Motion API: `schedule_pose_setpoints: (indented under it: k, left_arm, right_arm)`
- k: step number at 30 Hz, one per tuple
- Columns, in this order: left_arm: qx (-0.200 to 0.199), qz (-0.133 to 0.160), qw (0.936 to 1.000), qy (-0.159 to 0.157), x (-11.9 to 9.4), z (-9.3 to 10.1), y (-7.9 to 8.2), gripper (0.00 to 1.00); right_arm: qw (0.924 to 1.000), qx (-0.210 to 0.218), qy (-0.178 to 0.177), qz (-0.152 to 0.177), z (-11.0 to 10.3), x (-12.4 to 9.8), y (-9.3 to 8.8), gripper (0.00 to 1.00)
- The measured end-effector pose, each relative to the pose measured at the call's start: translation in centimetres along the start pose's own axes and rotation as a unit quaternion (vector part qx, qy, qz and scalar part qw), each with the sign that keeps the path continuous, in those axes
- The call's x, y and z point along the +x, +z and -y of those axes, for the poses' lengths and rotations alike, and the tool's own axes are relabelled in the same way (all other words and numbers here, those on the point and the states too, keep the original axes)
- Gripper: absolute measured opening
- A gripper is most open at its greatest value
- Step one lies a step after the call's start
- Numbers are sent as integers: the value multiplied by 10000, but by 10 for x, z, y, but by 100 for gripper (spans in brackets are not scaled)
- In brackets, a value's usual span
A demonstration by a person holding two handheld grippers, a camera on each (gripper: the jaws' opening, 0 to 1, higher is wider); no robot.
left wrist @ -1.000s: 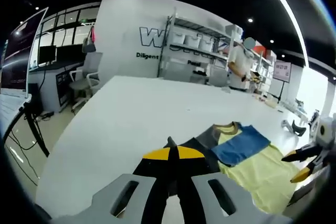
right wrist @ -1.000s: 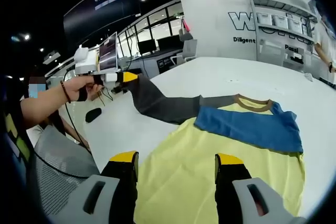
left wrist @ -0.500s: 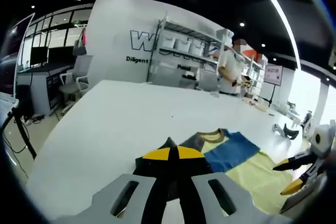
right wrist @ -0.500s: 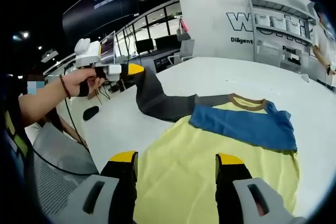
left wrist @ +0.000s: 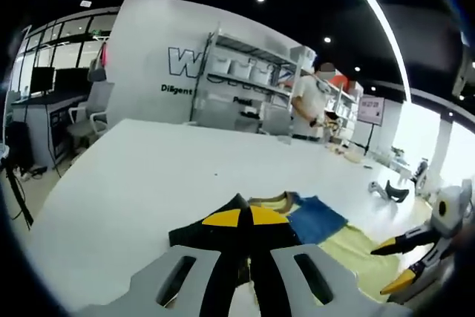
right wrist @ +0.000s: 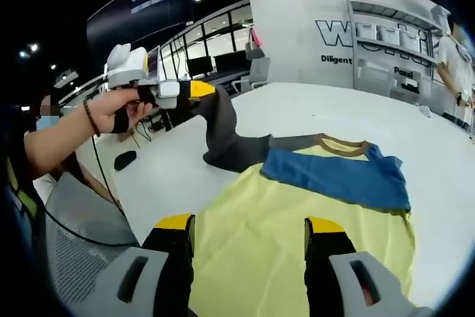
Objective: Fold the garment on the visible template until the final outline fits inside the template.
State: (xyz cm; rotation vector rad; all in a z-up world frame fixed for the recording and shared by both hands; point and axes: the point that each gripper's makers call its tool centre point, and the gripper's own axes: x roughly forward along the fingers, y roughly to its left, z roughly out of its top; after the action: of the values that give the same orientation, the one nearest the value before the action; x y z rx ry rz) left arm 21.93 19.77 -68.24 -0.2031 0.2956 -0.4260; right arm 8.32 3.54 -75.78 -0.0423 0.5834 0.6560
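A soft, limp yellow shirt [right wrist: 297, 235] lies near the white bench's [right wrist: 171, 176] edge, its dark sleeve [right wrist: 223, 128] lifted, pinched in the left gripper's [right wrist: 194, 90] fingers; the right gripper [right wrist: 250, 229] hovers, fingers spread.

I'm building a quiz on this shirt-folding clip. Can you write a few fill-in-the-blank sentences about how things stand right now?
1. The left gripper is shut on the shirt's ____ sleeve.
2. The right gripper has its jaws ____.
3. The sleeve already folded across the shirt's body is ____.
4. The shirt lies on a ____ table.

Missing words: grey; open; blue; white
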Motion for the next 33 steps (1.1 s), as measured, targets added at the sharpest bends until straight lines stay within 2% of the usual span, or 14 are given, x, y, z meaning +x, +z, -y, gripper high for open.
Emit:
schedule_pose_setpoints:
  k: [7, 15, 18, 19, 30, 33]
  left_arm:
    - [-82, 59, 9997, -214, 9, 23, 7, 0]
    - [15, 138, 9982, -579, 24, 55, 20, 0]
    - [55, 117, 9972, -733, 31, 67, 22, 0]
    - [204, 126, 9957, -900, 33, 75, 23, 0]
    - [64, 154, 9918, -1271, 52, 100, 30, 0]
    - [163, 128, 9896, -1422, 56, 109, 31, 0]
  right_arm:
    - [10000, -6, -73, 2, 0, -8, -3, 57]
    - [9999, 12, -149, 27, 2, -13, -4, 57]
    - [9999, 20, -168, 35, 2, -14, -3, 57]
    - [9998, 24, -178, 29, 3, -14, -4, 57]
    - [9992, 69, -384, 49, 14, -22, -4, 57]
    - [9994, 54, -349, 21, 13, -23, -7, 58]
